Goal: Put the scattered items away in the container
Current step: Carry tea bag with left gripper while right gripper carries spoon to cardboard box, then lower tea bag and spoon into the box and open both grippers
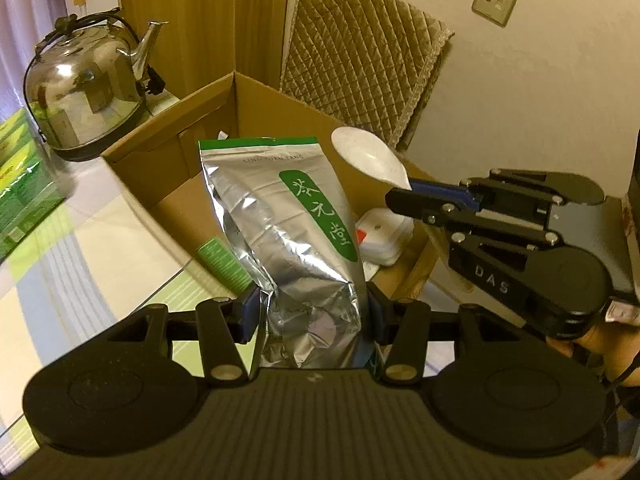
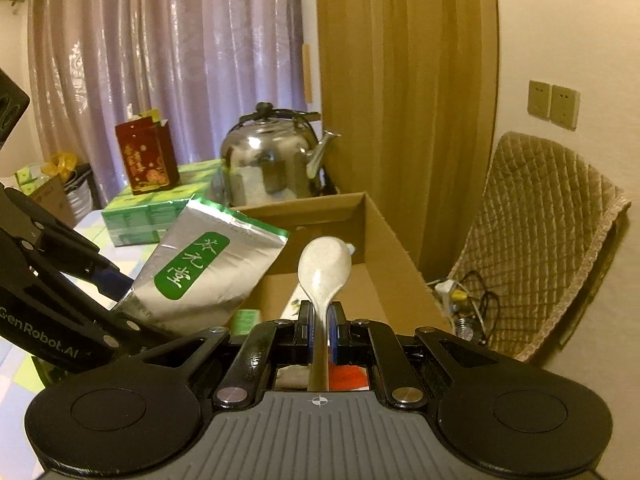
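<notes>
The left gripper [image 1: 312,312] is closed on the bottom of a silver tea bag [image 1: 280,216], whose long axis runs straight ahead of the fingers, top reaching over the near wall of the cardboard box [image 1: 168,160]. To its right, the right gripper [image 2: 320,322] pinches a white spoon [image 2: 324,268] by its handle, bowl pointing forward over the box. Both loads likely need only a short push forward and a release; the spoon looks further in.

Dim, warm yellowish indoor light, perhaps from overhead; fisheye edges bend and darken, with glare on the kettle [image 1: 86,88].
</notes>
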Demonstrator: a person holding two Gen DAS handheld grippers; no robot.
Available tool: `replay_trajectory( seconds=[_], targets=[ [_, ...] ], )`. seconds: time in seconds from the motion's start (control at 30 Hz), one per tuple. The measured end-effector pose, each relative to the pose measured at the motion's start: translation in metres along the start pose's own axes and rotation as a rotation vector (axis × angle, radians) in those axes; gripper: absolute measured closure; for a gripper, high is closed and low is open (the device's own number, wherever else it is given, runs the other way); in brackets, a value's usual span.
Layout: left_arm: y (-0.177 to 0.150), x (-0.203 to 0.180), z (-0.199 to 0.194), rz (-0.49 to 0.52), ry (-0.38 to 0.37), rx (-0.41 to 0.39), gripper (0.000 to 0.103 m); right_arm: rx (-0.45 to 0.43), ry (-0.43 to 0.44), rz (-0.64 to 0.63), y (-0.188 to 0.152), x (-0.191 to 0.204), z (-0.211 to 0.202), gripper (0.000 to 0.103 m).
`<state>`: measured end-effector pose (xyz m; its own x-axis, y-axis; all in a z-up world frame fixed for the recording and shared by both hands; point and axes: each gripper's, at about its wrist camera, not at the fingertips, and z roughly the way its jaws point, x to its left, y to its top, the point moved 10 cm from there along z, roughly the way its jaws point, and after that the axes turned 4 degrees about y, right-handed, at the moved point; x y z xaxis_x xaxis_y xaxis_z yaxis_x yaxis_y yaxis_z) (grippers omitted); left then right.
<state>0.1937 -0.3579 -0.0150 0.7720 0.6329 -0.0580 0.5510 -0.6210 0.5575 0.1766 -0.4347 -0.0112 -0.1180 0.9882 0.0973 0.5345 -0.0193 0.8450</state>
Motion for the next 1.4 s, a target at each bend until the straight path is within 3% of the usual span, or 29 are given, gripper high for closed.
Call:
replay_trajectory(
  seconds=[0.37,1.13,1.4],
  targets=[
    [0.021,0.002,0.026,-0.044,-0.008,-0.004,0.056,0.024,-0.003,0.011,0.001,-0.024,0.024,0.099],
    [0.029,0.028,0.066,-0.225,0.033,-0.005,0.056,0.075,0.002,0.027,-0.005,-0.051,0.061,0.099],
    [0.035,0.029,0.066,-0.201,0.069,-0.034,0.057,0.09,0.006,0.03,-0.009,-0.052,0.067,0.099]
  ],
)
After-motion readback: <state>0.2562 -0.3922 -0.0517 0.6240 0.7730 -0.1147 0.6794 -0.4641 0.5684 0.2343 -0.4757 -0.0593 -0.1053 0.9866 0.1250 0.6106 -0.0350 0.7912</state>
